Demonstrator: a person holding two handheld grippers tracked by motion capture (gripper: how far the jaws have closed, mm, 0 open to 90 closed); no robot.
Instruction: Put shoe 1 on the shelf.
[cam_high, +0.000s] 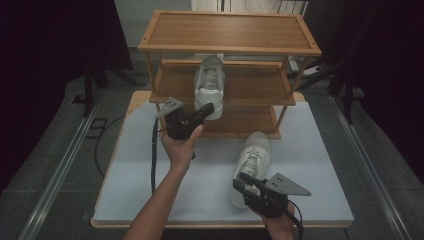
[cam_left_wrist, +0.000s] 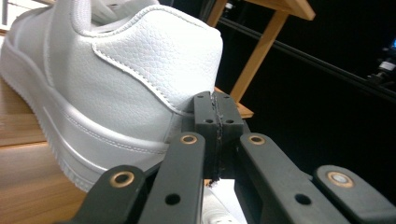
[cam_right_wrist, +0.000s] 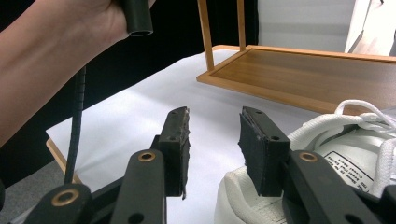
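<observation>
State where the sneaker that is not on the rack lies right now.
In the high view the sneaker lies on the white table, right of centre, toe toward the wooden rack, its heel at the open right gripper.

Right hand (cam_high: 280, 226) cut off below.

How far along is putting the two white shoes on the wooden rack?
About halfway. One shoe sits on the rack's middle shelf, the shut left gripper at its heel. The second shoe lies on the table; the open right gripper straddles its heel, not yet gripping.
</observation>
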